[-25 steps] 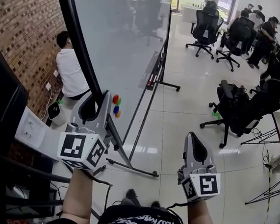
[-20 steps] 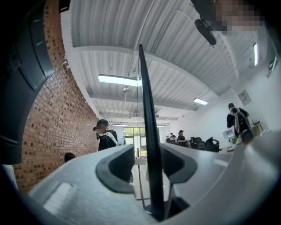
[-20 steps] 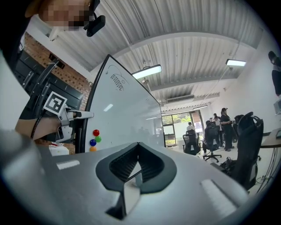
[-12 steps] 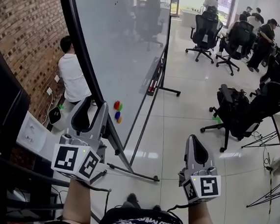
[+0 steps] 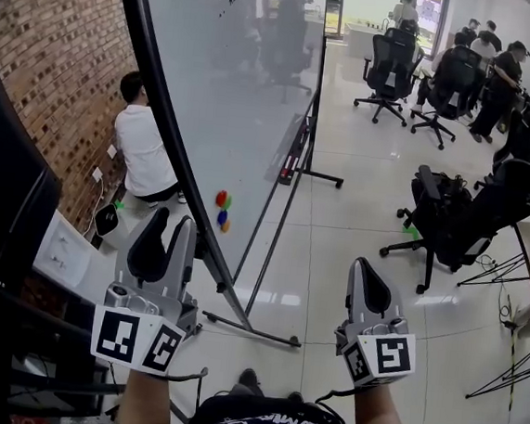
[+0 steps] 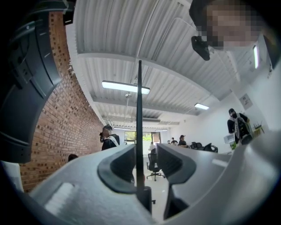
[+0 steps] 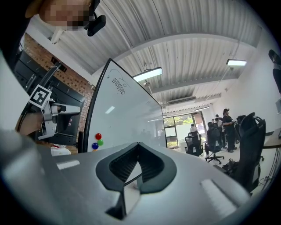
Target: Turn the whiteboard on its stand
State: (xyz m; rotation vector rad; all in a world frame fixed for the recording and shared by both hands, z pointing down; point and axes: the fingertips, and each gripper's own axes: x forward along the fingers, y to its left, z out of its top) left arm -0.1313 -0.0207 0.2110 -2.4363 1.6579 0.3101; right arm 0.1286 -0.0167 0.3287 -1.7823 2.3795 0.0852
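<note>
- The left gripper (image 5: 173, 222) sits at the near edge of the large black-framed whiteboard (image 5: 231, 82). Its jaws are closing, with the thin frame edge standing upright between them, nearer one pad and with daylight showing at the other.
- The right gripper (image 5: 364, 265) hangs off to the left gripper's right, well apart from the board, with its jaws together on nothing.
- Ahead of the left gripper the board leans tilted on its black metal stand (image 5: 249, 328), and the round coloured magnets (image 5: 221, 208) cling to it just beyond the gripper's tips.
</note>
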